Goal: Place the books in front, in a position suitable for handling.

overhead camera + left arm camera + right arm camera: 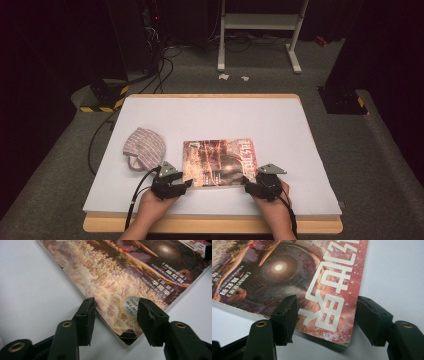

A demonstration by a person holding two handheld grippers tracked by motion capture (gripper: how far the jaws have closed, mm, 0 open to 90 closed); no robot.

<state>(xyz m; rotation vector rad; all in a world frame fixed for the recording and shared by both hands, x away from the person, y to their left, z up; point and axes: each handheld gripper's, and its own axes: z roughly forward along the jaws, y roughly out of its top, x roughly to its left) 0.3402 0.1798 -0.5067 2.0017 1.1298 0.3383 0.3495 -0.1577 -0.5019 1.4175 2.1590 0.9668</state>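
Magazine (220, 162) lies flat near the front of the white table (300, 130), cover up, with a striped cloth cap (144, 148) just beside it on the left, not touching so far as I can tell. I have a gripper at each near corner. In the left gripper view my left gripper (116, 311) has its jaws apart and straddling the near left corner; one jaw sits over the table just outside the spine edge, the other hovers over the round silver sticker (131, 306) on the cover, and neither pad is pressing on the paper. In the right gripper view my right gripper (325, 312) also stands open, wide, with the near right corner and the big white lettering between its jaws, again without a pinch. I judge this to be a light, thin, floppy thing: glossy cover, likely slick under the pads, and the bound edge is the only stiff part. The left corner already looks dog-eared and scuffed, so it will crease easily. Lying flush on the table, it gives little to get a jaw beneath; I would take it at the corners, working one pad under the edge, and lift both sides together so that it does not sag or tear.
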